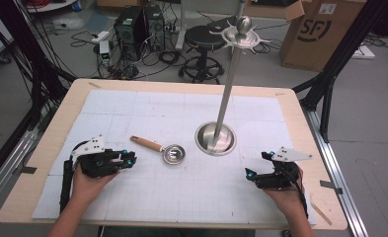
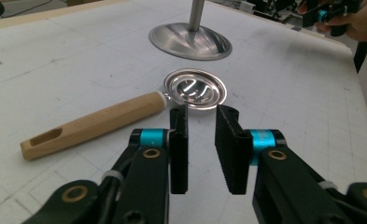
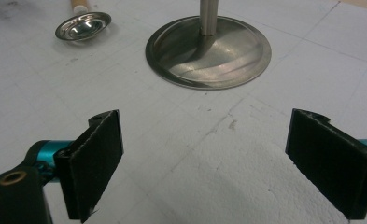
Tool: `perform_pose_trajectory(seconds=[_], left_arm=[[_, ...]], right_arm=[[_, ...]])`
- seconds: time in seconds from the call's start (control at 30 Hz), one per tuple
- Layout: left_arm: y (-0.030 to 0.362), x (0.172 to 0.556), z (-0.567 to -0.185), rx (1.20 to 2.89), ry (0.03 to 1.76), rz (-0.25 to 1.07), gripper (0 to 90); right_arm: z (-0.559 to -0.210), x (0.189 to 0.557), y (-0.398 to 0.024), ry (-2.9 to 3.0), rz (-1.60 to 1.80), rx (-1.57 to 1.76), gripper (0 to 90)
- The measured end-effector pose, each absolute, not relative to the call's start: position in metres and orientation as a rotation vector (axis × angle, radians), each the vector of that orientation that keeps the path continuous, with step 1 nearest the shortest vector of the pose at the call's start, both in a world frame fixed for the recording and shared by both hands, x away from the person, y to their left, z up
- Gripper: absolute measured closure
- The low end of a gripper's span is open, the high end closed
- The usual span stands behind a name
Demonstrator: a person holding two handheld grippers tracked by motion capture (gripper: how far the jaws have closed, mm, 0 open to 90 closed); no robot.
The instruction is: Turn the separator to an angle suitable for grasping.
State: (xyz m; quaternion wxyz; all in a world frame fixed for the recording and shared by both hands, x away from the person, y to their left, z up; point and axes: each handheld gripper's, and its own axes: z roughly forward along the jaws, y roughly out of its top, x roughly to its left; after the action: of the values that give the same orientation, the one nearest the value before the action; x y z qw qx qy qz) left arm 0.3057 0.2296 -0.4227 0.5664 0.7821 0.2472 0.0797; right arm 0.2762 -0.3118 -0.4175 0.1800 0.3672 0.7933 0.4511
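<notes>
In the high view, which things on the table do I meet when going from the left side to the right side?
left gripper → wooden handle → small metal ladle bowl → round base of the metal stand → right gripper

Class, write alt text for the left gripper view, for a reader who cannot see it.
A small metal ladle with a wooden handle lies on a white gridded mat, just beyond the left tool, whose black jaws stand slightly apart. Behind it is a round steel stand base with an upright pole.
</notes>
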Motion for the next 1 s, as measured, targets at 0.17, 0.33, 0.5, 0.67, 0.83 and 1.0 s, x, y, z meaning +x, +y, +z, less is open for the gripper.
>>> perform_pose_trajectory(seconds=[0.17, 0.33, 0.5, 0.67, 0.83, 1.0], left_arm=[[0.225, 0.317, -0.416, 1.860, 0.615, 0.211, 86.0], [0.223, 0.326, -0.416, 1.895, 0.643, 0.238, 88.9], [0.221, 0.339, -0.415, 1.906, 0.671, 0.275, 89.7], [0.219, 0.359, -0.418, 1.918, 0.735, 0.273, 89.7], [0.216, 0.372, -0.418, 1.924, 0.761, 0.270, 89.7], [0.210, 0.379, -0.415, 1.938, 0.765, 0.277, 89.6]], right_arm=[[-0.418, 0.277, -0.312, 2.247, 1.268, 1.035, 9.9], [-0.418, 0.279, -0.312, 2.245, 1.273, 1.034, 9.9], [-0.420, 0.279, -0.310, 2.260, 1.257, 1.031, 9.9], [-0.421, 0.280, -0.310, 2.262, 1.250, 1.030, 9.9], [-0.421, 0.280, -0.311, 2.263, 1.252, 1.040, 9.9], [-0.424, 0.281, -0.309, 2.274, 1.242, 1.046, 10.0]])
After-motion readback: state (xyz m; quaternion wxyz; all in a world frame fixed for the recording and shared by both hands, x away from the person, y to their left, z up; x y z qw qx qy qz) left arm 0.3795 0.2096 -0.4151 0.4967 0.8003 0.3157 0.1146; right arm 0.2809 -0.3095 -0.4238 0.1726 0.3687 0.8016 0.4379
